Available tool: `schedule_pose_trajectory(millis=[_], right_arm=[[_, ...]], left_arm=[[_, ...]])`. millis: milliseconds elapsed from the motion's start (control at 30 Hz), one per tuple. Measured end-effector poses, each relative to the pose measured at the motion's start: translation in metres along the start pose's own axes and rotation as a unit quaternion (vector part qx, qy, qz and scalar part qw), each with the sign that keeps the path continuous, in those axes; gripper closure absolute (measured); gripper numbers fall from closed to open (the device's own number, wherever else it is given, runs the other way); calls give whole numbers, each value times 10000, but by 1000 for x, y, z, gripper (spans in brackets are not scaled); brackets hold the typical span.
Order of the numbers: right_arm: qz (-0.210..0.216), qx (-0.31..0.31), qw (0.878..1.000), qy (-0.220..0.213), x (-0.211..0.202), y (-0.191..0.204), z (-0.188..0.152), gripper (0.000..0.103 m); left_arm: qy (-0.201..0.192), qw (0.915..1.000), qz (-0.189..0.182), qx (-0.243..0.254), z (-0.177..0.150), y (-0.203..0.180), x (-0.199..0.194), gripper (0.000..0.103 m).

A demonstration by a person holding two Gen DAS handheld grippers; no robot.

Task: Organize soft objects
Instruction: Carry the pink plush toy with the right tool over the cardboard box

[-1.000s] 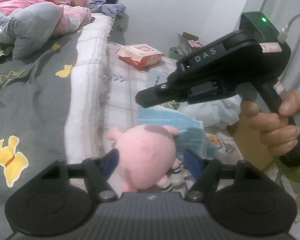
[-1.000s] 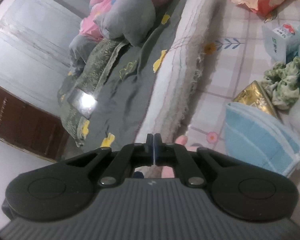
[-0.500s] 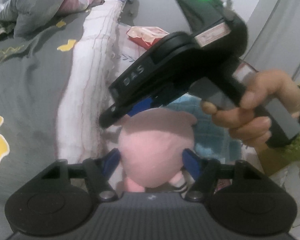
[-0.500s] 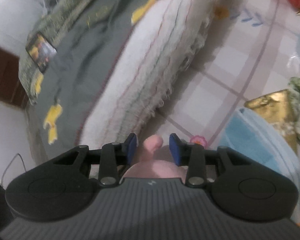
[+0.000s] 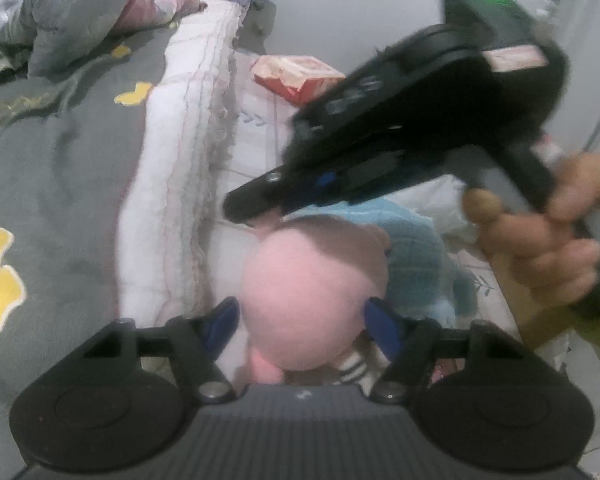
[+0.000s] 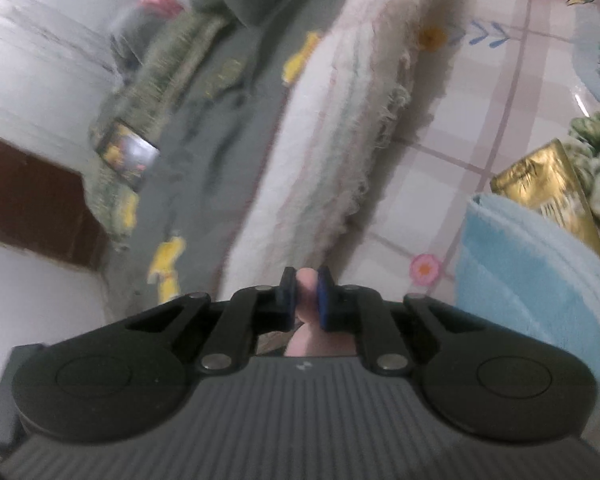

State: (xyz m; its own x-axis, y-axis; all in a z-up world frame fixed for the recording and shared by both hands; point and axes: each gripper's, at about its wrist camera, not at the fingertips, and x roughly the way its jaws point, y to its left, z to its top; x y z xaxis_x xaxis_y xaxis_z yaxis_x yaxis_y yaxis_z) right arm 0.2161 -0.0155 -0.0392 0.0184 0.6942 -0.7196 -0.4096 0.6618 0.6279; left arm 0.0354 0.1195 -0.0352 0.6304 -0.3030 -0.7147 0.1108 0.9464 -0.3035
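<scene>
The left gripper (image 5: 300,320) frames a pink plush toy (image 5: 314,300) between its blue-padded fingers (image 5: 220,322), which stand wide apart on either side of the toy's round body; whether the pads actually press the plush cannot be told from this view. The toy sits at the edge of a checked sheet (image 5: 256,140), just beside the white fringed border of a grey blanket (image 5: 60,168) printed with yellow figures. Above the toy, the right gripper (image 5: 256,210) comes in from the right, held by a hand (image 5: 540,248) around its handle, its tip meeting the top of the plush. In the right wrist view that right gripper (image 6: 305,300) has its pads drawn close together around a small pink nub of the toy (image 6: 306,280) (an ear or limb, too blurred to say which), pinching it. A folded light-blue towel (image 6: 532,280) lies just right of the toy, with a gold packet (image 6: 548,188) and a green ruffled cloth (image 6: 596,164) beyond it. A red-and-pink wipes pack (image 5: 296,76) lies farther up the sheet, and a pink and grey duvet (image 5: 80,12) is heaped at the far end of the bed.
</scene>
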Motion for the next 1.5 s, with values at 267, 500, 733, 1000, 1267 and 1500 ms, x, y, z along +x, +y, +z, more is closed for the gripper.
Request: schedule_pose_trajectory(millis=[267,500,733,1000,1267,1500], right_arm=[[440,-148,9969,-638,-60,35,-33,95],[764,-278,9880,-1315,-121,54,-40,95],[791,-154,9690,-2336,-210,33,-45,95],[108,629,9411,-3321,-316,-51,-65,95],[-1272,1328,8856,-4265,-391,-140,-105,95],[-2645,2108,8465,-4112,-366,-228,-121,95]], left_arm=[[-434,9988,128,192,0,-16,-44,33],[-918,9951,-4,376,29,-43,-72,33],[-1235,9874,-433,888,76,-97,-69,28],[-1108,9796,-1095,1272,106,-164,-26,23],[-651,9860,-1109,1065,108,-164,24,23],[-444,9914,-920,824,107,-142,35,23]])
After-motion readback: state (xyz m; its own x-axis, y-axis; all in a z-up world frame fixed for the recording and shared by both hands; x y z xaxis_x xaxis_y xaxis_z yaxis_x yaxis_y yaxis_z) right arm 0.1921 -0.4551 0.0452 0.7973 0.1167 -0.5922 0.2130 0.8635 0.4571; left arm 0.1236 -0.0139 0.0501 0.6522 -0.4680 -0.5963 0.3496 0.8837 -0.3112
